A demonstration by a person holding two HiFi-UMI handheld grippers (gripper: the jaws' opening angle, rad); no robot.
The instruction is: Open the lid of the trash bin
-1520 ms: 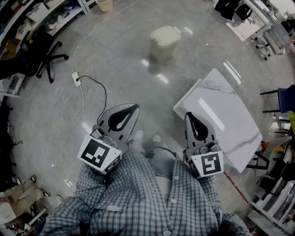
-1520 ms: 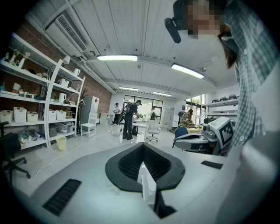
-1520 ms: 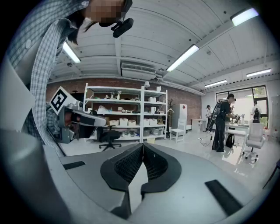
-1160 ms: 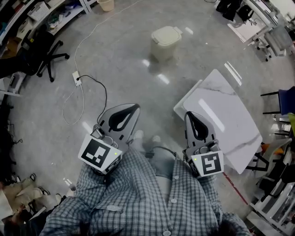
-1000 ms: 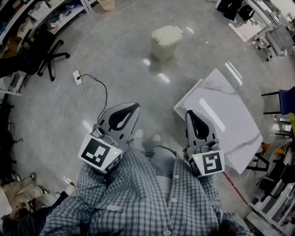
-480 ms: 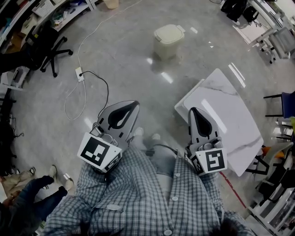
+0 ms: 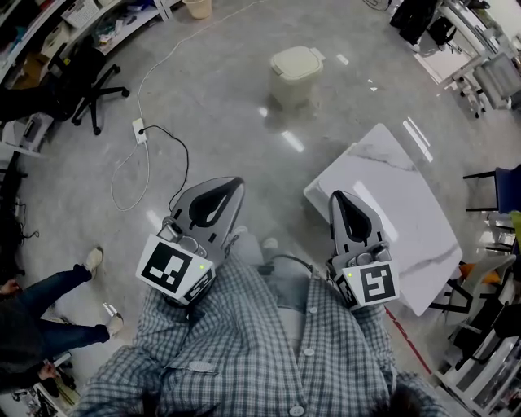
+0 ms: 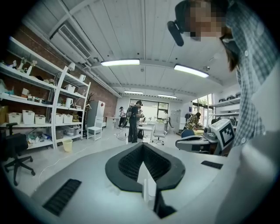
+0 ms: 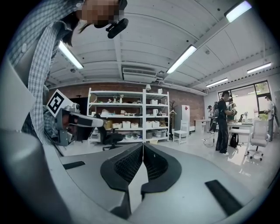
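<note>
Shirt: a plaid shirt [image 7: 244, 350] fills the bottom of the head view, and both claws are held just in front of it.
Left claw [image 7: 237, 182]: we see its jaws pressed together at the tips with nothing between them. It points out over the floor [image 7: 236, 122].
Right claw [image 7: 335, 195]: its jaws also meet at the tips and hold nothing. Its tip overlaps the near edge of the table [image 7: 403, 204] in the head view.
Markings: each claw carries a marker cube, left [image 7: 172, 271] and right [image 7: 371, 285], printed with a black-and-white square pattern. That is the only print we can read.
Table: white with a marbled top, it stands to the right, beside the line from the claws to the bin.
Power strip [image 7: 139, 130]: it lies on the floor to the left, with cables looping from it.
Trash bin [image 7: 295, 77]: pale, standing on the floor well apart from both claws, straight ahead. Its lid [image 7: 295, 60] is down.
In the way: only bare, glossy floor lies between the claws and the bin.
Beyond: an office chair [image 7: 85, 81], a small pail [image 7: 198, 8] and shelves [image 9: 131, 116] of boxes, their labels too small to read.
People: one stands at the left edge [image 7: 41, 326], and others stand far off by the windows [image 8: 133, 122].
</note>
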